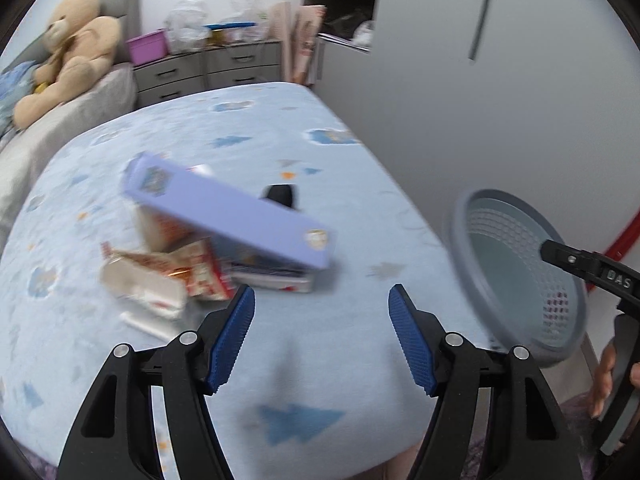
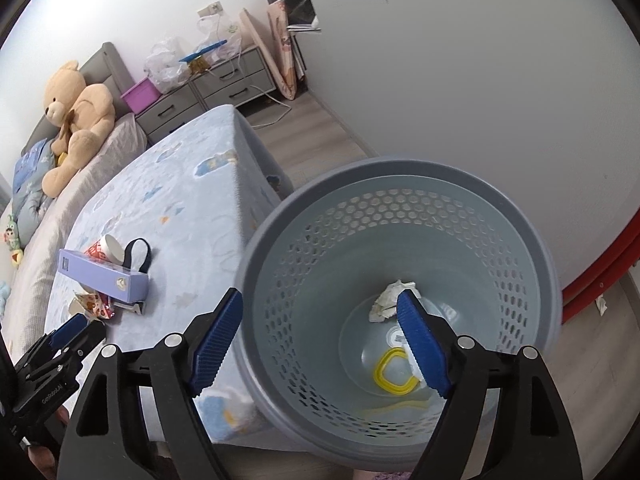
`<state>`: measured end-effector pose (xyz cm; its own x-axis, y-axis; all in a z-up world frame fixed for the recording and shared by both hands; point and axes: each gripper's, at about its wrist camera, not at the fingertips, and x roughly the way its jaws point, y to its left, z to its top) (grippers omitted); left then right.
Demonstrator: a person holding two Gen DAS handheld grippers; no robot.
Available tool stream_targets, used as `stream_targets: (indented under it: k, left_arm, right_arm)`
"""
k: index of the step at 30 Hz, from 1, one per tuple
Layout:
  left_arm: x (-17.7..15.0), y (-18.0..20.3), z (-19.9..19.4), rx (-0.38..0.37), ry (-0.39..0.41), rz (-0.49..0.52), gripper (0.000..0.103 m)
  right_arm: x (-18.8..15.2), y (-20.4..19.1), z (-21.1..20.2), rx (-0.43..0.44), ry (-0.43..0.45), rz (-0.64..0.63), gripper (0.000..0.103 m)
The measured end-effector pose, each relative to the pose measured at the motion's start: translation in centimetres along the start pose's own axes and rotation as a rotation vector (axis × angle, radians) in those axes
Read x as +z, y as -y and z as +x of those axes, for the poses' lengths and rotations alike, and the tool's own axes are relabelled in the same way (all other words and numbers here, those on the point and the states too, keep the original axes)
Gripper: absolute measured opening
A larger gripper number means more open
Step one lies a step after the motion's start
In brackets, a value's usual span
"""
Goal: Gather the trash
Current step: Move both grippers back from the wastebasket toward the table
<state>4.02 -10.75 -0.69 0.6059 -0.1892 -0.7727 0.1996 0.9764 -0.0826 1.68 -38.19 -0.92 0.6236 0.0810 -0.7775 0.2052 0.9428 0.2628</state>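
A pile of trash lies on the light blue bed [image 1: 340, 344]: a long purple box [image 1: 228, 210], red-and-white wrappers [image 1: 200, 272] and a white paper piece [image 1: 140, 292]. My left gripper [image 1: 322, 314] is open and empty, just short of the pile. A grey perforated bin [image 2: 400, 300] stands beside the bed, holding a crumpled paper [image 2: 386, 300] and a yellow ring [image 2: 394, 376]. My right gripper [image 2: 320, 320] is open and empty above the bin's mouth. The purple box [image 2: 104, 276], a paper cup [image 2: 110, 248] and a black strap [image 2: 138, 254] also show in the right wrist view.
A large teddy bear [image 1: 68, 52] sits at the head of the bed. Grey drawers [image 1: 208, 68] with a purple tub and plastic bags stand behind. A white wardrobe [image 1: 500, 80] is to the right. The bin [image 1: 520, 272] shows at the bed's right edge.
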Motion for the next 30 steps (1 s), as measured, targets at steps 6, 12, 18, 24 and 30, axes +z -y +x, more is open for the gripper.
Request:
stream_targets:
  k: [6,12,18,24,30]
  left_arm:
    - [-1.4,-4.9,-0.8,0.099,0.015,-0.119,0.067]
    - [-3.1,-8.0,-0.8,0.163,0.004,-0.177,0.067]
    - [-3.5,-8.9,-0.1,0.191,-0.001,-0.199,0.067]
    - [-2.9,-8.2,0.9,0.211,0.020,-0.193,0.067]
    - [-2.2,-8.1,2.7,0.238,-0.003,-0.206,0.067]
  right_arm:
    - [0.0,-4.1,0.6,0.040,0.005,-0.062,0.079]
    - [-0.3,-8.4,1.1,0.094,0.015,-0.122,0.080]
    - [-0.5,-11.4,1.6,0.146,0.008,-0.173,0.080]
    - [-0.4,-12.3,2.3,0.177,-0.008,-0.180,0.081]
    - [-0.3,-11.6,2.5,0.195,-0.015,-0.141,0.081]
